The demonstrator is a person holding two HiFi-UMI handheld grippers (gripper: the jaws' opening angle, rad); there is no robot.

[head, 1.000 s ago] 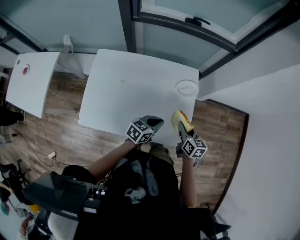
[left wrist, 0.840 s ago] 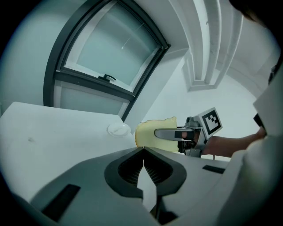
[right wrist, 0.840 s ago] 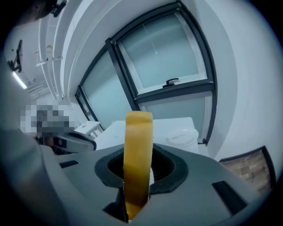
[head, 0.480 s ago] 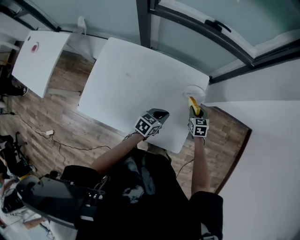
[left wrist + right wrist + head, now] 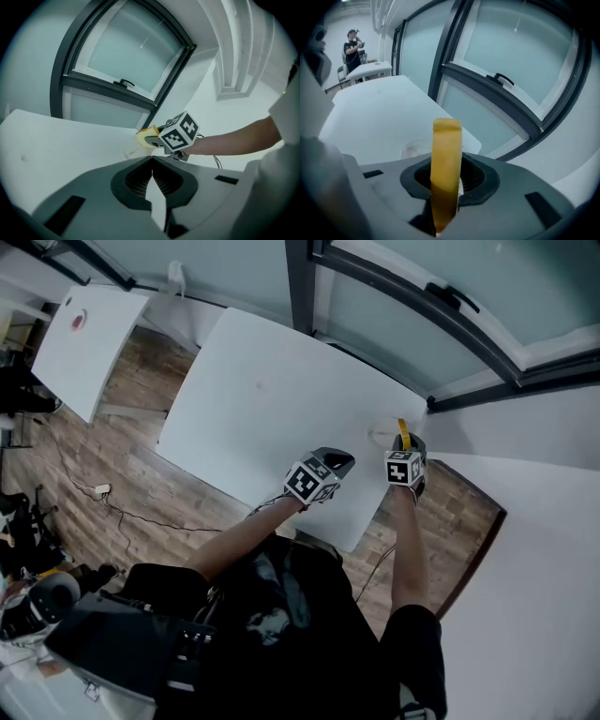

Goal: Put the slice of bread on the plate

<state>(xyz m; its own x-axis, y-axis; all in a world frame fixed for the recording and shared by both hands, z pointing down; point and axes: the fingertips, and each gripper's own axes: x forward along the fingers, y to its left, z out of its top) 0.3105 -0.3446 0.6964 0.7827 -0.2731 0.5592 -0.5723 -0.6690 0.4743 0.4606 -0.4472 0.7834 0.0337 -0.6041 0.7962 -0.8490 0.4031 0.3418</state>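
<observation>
A yellow-crusted slice of bread (image 5: 446,159) stands edge-on between the jaws of my right gripper (image 5: 446,187), which is shut on it. In the head view the right gripper (image 5: 404,448) holds the bread (image 5: 403,431) just over the small clear plate (image 5: 382,438) near the white table's (image 5: 262,399) right corner. The plate (image 5: 414,148) lies just beyond the jaws, down and to the left. My left gripper (image 5: 339,461) hovers over the table's near edge, left of the right one, its jaws (image 5: 152,168) shut on nothing. From it I see the bread (image 5: 146,136) above the plate (image 5: 131,151).
A second white table (image 5: 86,343) stands to the far left across wooden floor (image 5: 122,484). A dark-framed window (image 5: 441,306) runs behind the table, and a white wall (image 5: 525,493) closes the right side. A person (image 5: 352,44) stands far off.
My right gripper has carried the bread forward from the table's near edge to over the plate and rolled it edge-on. The left gripper has moved forward over the table.
</observation>
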